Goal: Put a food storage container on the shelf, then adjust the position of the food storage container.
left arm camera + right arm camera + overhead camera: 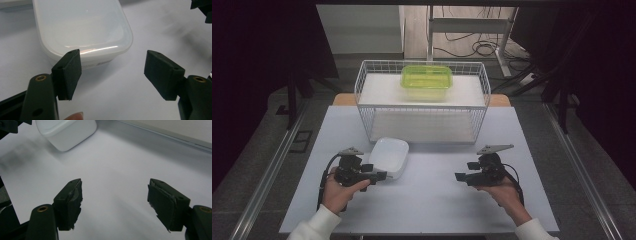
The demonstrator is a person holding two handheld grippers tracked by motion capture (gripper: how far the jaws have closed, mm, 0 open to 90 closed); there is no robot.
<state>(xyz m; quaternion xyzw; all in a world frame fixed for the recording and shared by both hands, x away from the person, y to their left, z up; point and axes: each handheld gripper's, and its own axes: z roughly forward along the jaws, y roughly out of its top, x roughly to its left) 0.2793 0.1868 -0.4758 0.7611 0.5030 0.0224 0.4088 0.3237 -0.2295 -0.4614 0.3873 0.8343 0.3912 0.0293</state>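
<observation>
A white lidded plastic box (388, 156) lies on the white table, just in front of the wire rack. My left gripper (381, 175) is open right beside the box's near corner; in the left gripper view the box (82, 27) lies past the jaws, its corner next to one pad (70, 72), nothing between them. My right gripper (460, 177) is open over bare table at the right; its view has the box (66, 131) at the far upper left. A green lidded box (426, 81) rests on the rack's top shelf.
A white wire rack (422, 102) with two shelves stands at the back of the table (432, 200). Beyond it are desk legs and cables on the floor. Dark curtains flank both sides.
</observation>
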